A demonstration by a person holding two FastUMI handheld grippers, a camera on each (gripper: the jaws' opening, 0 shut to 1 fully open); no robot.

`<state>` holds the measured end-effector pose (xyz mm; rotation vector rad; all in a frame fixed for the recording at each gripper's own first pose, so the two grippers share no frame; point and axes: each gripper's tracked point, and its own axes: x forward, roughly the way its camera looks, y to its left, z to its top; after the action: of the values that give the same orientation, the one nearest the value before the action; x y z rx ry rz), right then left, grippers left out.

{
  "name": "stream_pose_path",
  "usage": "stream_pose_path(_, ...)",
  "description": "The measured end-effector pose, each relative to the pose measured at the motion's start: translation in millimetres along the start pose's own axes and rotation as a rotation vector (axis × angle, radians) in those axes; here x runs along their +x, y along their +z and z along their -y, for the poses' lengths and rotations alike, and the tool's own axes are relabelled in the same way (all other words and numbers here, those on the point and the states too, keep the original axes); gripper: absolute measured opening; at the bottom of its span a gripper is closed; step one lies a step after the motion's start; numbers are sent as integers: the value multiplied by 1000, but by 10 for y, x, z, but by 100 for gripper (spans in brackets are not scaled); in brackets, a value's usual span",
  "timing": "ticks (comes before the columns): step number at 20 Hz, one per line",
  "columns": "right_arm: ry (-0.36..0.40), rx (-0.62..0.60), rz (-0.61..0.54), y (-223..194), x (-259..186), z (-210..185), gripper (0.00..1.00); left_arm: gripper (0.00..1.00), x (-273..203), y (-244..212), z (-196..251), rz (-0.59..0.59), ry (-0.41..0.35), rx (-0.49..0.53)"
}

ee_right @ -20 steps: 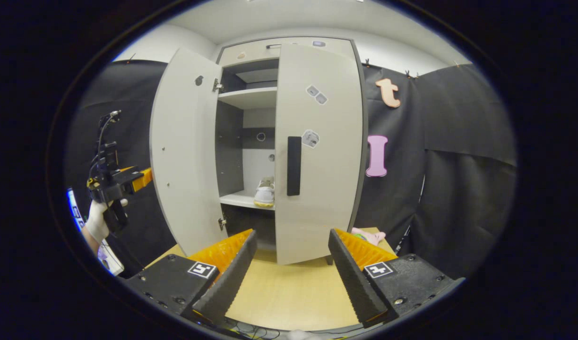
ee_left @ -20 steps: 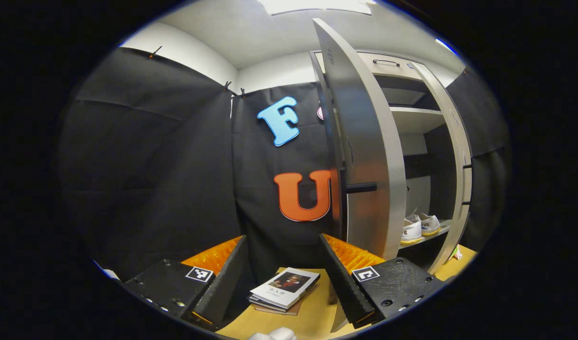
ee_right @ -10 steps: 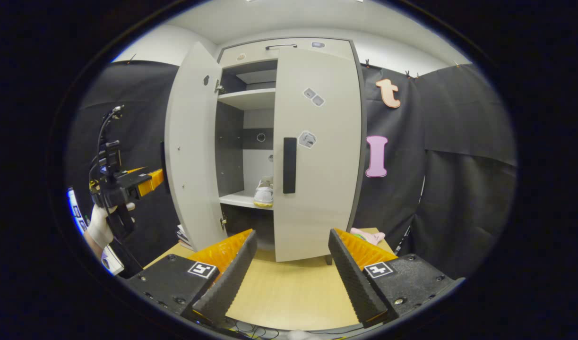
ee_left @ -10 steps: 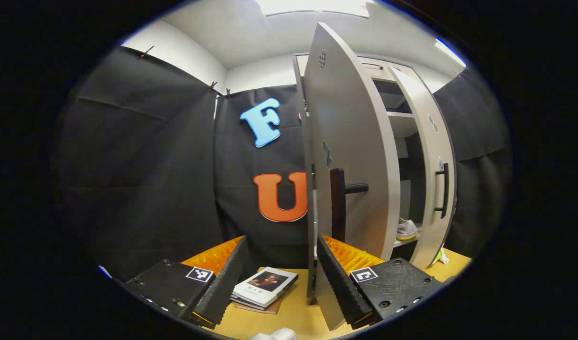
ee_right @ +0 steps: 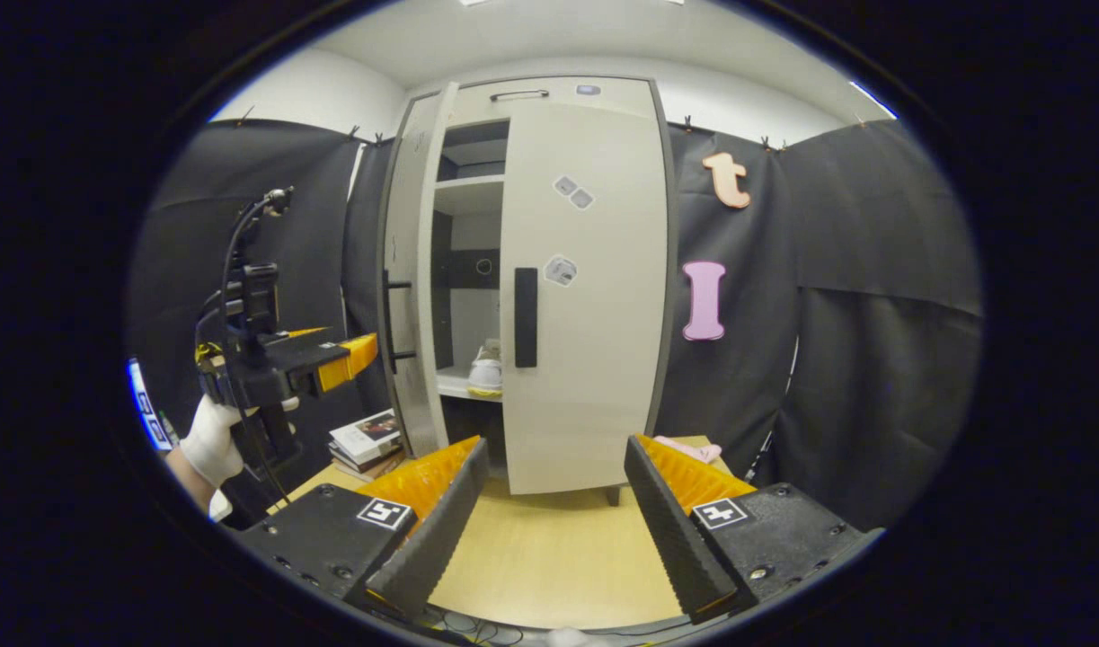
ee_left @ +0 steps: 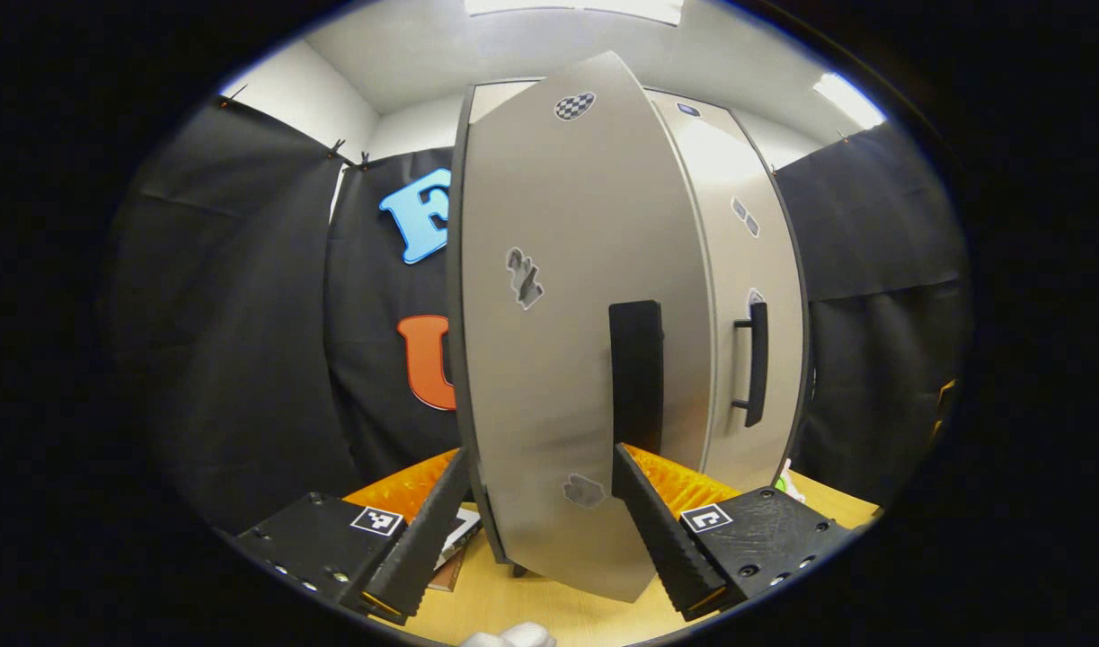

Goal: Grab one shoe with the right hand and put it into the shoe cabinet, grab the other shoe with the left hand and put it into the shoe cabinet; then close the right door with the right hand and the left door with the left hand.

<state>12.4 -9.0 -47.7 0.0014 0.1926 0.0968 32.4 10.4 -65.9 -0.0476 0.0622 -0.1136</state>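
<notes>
The pale shoe cabinet (ee_right: pixel 549 94) stands on the wooden table (ee_right: pixel 549 557). Its right door (ee_right: pixel 594 359) is shut. The left door (ee_left: pixel 549 270) is ajar and turned nearly edge-on (ee_right: pixel 414 270) in the right gripper view. Through the narrow gap a white shoe (ee_right: pixel 486 372) rests on the shelf. My left gripper (ee_left: pixel 542 458) is open, close to the left door's outer face, just below its black handle (ee_left: pixel 636 377). A gloved hand (ee_right: pixel 212 440) holds the left gripper (ee_right: pixel 358 353) beside that door. My right gripper (ee_right: pixel 556 449) is open and holds nothing, back from the cabinet.
A stack of books (ee_right: pixel 365 436) lies on the table left of the cabinet. A pink cloth (ee_right: pixel 688 447) lies at the cabinet's right foot. Black cloth walls close in on both sides.
The left door has swung most of the way toward shut, and my left gripper has followed it to the right. The gap showing the shoes has narrowed. My right gripper has hardly moved.
</notes>
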Motion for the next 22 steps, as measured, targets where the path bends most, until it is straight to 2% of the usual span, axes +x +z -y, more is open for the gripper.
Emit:
stream_pose_path(1, -7, 5, 3, 0, -5, 43, 97, 100, -19, -6, 31, -1, -2, 10)
stream_pose_path(2, -12, 12, 4, 4, -6, 75, 97, 96, -37, -9, 55, -5, -7, 18)
stream_pose_path(4, -14, 24, 3, 6, 9, 121, 97, 100, -72, -24, 92, -13, -7, 24)
stream_pose_path(5, -15, 27, 3, 5, 11, 130, 97, 96, -85, -28, 101, -15, -5, 21)
stream_pose_path(6, -14, 29, 5, 16, 12, 133, 97, 100, -126, -51, 105, -25, -3, 19)
stream_pose_path(8, -11, 31, 16, 49, 12, 109, 97, 96, -213, -67, 95, -33, 3, 19)
stream_pose_path(15, 5, 36, 60, 188, -23, -40, 97, 96, -673, 72, 161, -35, -10, 1)
stream_pose_path(17, 9, 39, 68, 198, -46, -95, 97, 100, -845, 86, 136, -33, -6, 11)
stream_pose_path(18, 10, 41, 69, 197, -49, -121, 99, 96, -933, 136, 176, -29, -7, 12)
stream_pose_path(19, 13, 45, 72, 192, -64, -146, 98, 100, -1004, 171, 175, -31, -3, 15)
stream_pose_path(20, 13, 49, 76, 205, -72, -175, 98, 96, -1086, 178, 156, -30, 2, 20)
stream_pose_path(22, 9, 54, 86, 217, -98, -197, 97, 96, -1193, 185, 103, -25, 19, 31)
